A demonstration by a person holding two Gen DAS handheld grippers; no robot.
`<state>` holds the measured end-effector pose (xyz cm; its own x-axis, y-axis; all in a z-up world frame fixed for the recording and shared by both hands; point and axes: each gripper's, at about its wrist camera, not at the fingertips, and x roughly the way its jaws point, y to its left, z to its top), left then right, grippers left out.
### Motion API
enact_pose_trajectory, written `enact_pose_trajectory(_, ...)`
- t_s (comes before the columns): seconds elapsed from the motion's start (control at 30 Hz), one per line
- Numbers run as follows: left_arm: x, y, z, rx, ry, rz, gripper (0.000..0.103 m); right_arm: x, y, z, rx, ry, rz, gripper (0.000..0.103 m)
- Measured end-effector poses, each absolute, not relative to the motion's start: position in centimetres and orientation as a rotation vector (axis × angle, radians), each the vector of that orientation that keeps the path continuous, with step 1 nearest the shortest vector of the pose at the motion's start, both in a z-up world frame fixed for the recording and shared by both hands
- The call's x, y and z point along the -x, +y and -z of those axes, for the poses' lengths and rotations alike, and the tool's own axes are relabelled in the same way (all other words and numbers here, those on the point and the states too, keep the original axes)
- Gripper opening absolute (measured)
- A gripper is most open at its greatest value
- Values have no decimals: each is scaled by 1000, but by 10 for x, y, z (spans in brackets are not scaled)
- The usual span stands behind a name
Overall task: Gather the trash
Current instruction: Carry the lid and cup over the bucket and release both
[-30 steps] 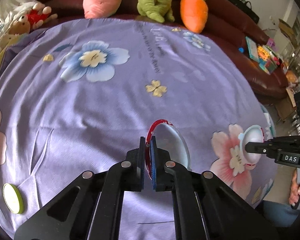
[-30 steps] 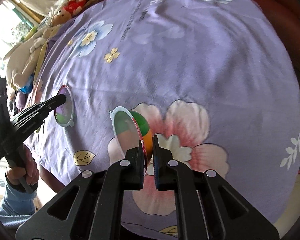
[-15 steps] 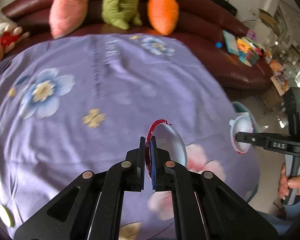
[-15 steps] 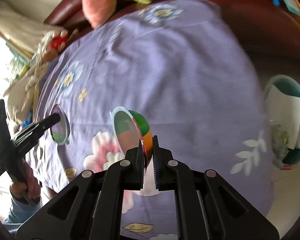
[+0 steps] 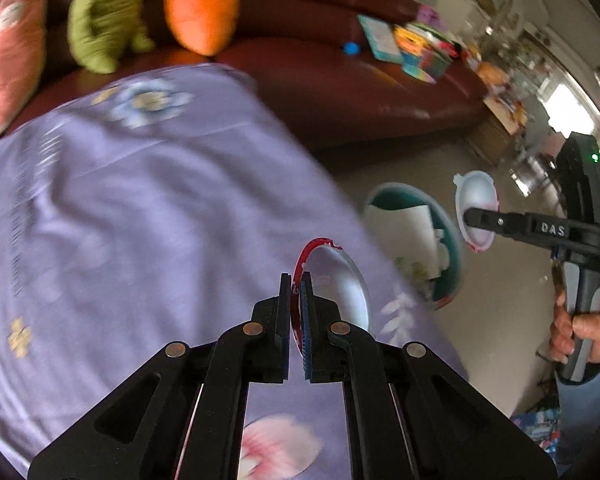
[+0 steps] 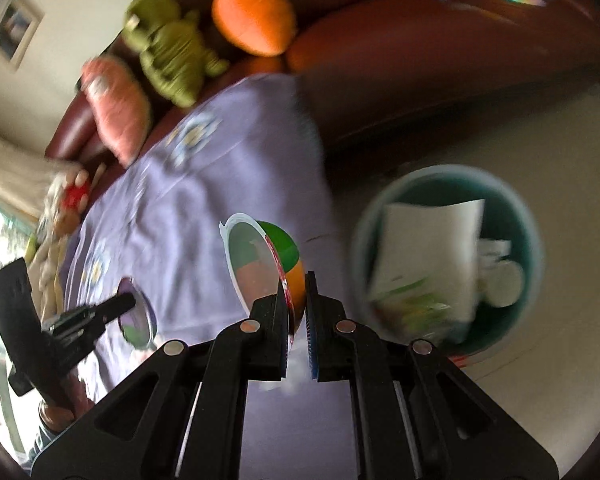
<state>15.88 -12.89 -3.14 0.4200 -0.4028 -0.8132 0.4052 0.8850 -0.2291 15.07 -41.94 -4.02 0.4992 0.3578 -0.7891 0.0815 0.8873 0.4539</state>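
Observation:
My left gripper (image 5: 296, 284) is shut on a clear plastic lid with a red rim (image 5: 338, 280), held above the right edge of the purple flowered cloth (image 5: 140, 220). My right gripper (image 6: 297, 282) is shut on the rim of a small green and orange cup (image 6: 284, 256), held in the air beside the teal trash bin (image 6: 528, 220). The bin stands on the floor and holds white paper and other trash. It also shows in the left wrist view (image 5: 454, 256), with the right gripper (image 5: 470, 216) and its cup (image 5: 476, 200) just right of it.
A dark red sofa (image 5: 360, 80) runs behind the table, with a plush carrot (image 5: 202, 10), a green plush (image 5: 104, 16) and a pink plush (image 5: 12, 48). Books and toys (image 5: 412, 48) lie on the sofa's right end. Beige floor (image 6: 540, 380) surrounds the bin.
Both grippers have swung right, off the table toward the teal bin, still holding the lid and the cup. The bin is now close in the right wrist view.

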Motion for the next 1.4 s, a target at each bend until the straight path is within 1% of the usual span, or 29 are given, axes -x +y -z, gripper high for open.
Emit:
enact_pose_trajectory(0.2,-186,-211,47,-55,1049,607,5,-163,-485,61,-535,1066,-83,7)
enact_pose_trajectory(0.4,-202,-264,68,-90,1089,660,5,-171,-507,85,-565,1108,-72,11)
enact_pose_trajectory(0.43,-204,-271,72,-95,1097,665,5,-174,-509,89,-568,1116,-76,15)
enact_pose_trajectory(0.47,-206,-277,76,-97,1105,669,5,-176,-509,92,-571,1121,-76,28)
enact_pose_trajectory(0.5,-207,-281,79,-100,1111,671,5,-177,-512,95,-582,1119,-77,36)
enact_pose_trajectory(0.53,-209,-284,82,-103,1116,671,5,-178,-513,96,-584,1114,-75,47)
enact_pose_trajectory(0.7,-214,-297,93,-112,1138,666,5,-176,-523,100,-591,1106,-61,49)
enact_pose_trajectory(0.77,-215,-303,97,-113,1145,666,5,-175,-524,102,-588,1108,-51,60)
enact_pose_trajectory(0.87,-216,-313,100,-117,1152,674,5,-172,-529,104,-583,1109,-39,62)
enact_pose_trajectory(0.9,-216,-317,101,-119,1153,679,5,-171,-531,104,-584,1111,-35,63)
enact_pose_trajectory(0.93,-215,-316,100,-119,1154,685,5,-171,-531,104,-584,1112,-28,67)
enact_pose_trajectory(1.0,-215,-323,100,-119,1153,698,5,-169,-536,103,-581,1108,-13,69)
enact_pose_trajectory(1.07,-214,-330,101,-118,1153,709,5,-166,-541,100,-573,1102,6,73)
enact_pose_trajectory(1.27,-211,-354,105,-124,1156,748,5,-155,-557,94,-569,1099,50,73)
enact_pose_trajectory(1.3,-210,-357,105,-123,1155,750,7,-153,-560,93,-571,1098,56,73)
enact_pose_trajectory(1.33,-209,-361,106,-122,1157,748,11,-151,-563,91,-570,1096,64,73)
enact_pose_trajectory(1.37,-209,-363,107,-122,1164,744,18,-149,-564,89,-568,1094,71,73)
enact_pose_trajectory(1.4,-208,-365,108,-123,1167,741,45,-147,-566,88,-566,1092,77,73)
